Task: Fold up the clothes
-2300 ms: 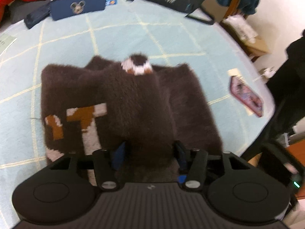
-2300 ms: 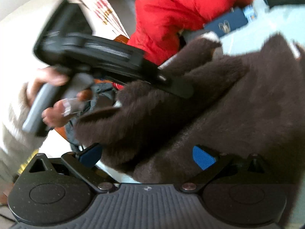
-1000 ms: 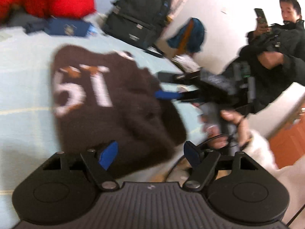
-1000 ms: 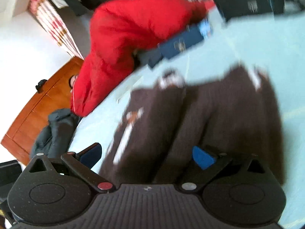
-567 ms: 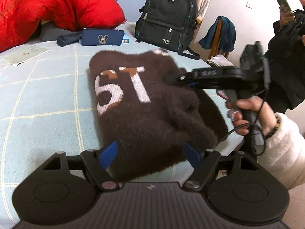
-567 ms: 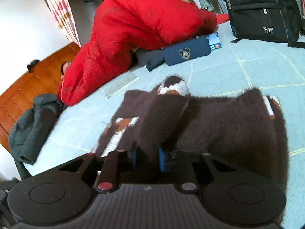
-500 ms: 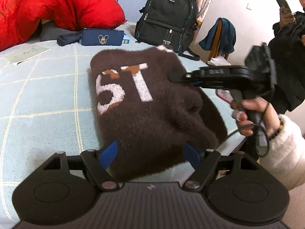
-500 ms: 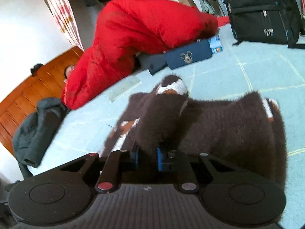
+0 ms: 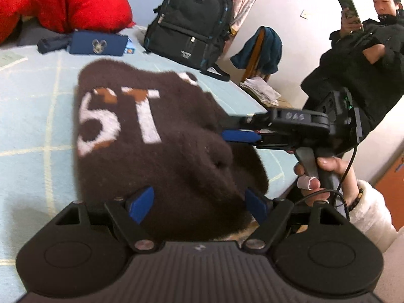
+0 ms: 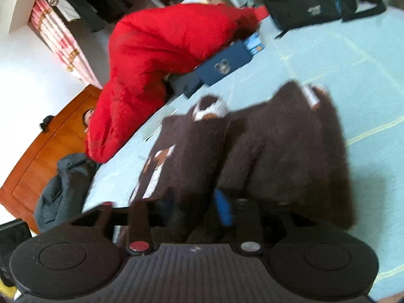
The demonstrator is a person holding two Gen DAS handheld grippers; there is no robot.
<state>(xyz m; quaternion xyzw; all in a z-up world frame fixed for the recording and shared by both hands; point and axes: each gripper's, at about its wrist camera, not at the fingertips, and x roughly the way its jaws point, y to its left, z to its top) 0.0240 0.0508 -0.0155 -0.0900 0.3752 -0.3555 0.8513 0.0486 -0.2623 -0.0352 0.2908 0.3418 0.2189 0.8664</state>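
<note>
Two grippers work at one brown fuzzy sweater [image 9: 151, 136] folded on the pale blue bed [image 9: 32, 116].

From the left wrist, the left gripper [image 9: 198, 203] straddles the sweater's near edge, its blue fingers [image 9: 140, 203] spread either side of the bunched wool without clamping it; beside the sweater the right gripper [image 9: 240, 132] reaches in, a hand [image 9: 318, 176] on its grip. Beyond the sweater sit a black backpack [image 9: 192, 22] and a red quilt [image 9: 63, 2]. From the right wrist, blurred, the right gripper's fingers [image 10: 223, 209] are spreading apart around the sweater's [image 10: 277, 151] near fold; whether they grip it I cannot tell.
</note>
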